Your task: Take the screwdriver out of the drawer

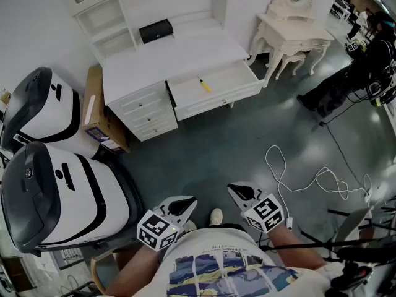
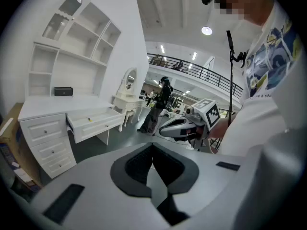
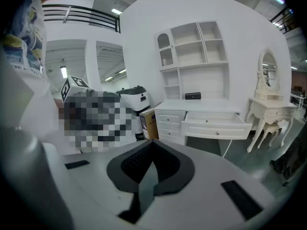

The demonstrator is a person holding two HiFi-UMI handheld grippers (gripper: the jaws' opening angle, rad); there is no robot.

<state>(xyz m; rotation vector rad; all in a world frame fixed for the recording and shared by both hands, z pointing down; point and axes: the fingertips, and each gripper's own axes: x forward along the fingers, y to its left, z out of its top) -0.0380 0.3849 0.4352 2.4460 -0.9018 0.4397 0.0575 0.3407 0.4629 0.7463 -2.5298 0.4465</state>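
Note:
A yellow screwdriver (image 1: 204, 85) lies in the open drawer (image 1: 213, 95) of a white desk (image 1: 167, 57) far across the floor; in the left gripper view the screwdriver (image 2: 88, 120) is a tiny yellow speck in that drawer (image 2: 93, 122). My left gripper (image 1: 185, 204) and right gripper (image 1: 238, 190) are held close to my body, both shut and empty, far from the desk. The right gripper view shows the pulled-out drawer (image 3: 217, 124) from the front, with its inside hidden.
Two big white-and-black machines (image 1: 43, 166) stand at the left, with a cardboard box (image 1: 99, 113) beside the desk. A white cable (image 1: 303, 178) loops over the floor at the right. A white dressing table (image 1: 291, 33) and a standing person (image 1: 346, 79) are at the far right.

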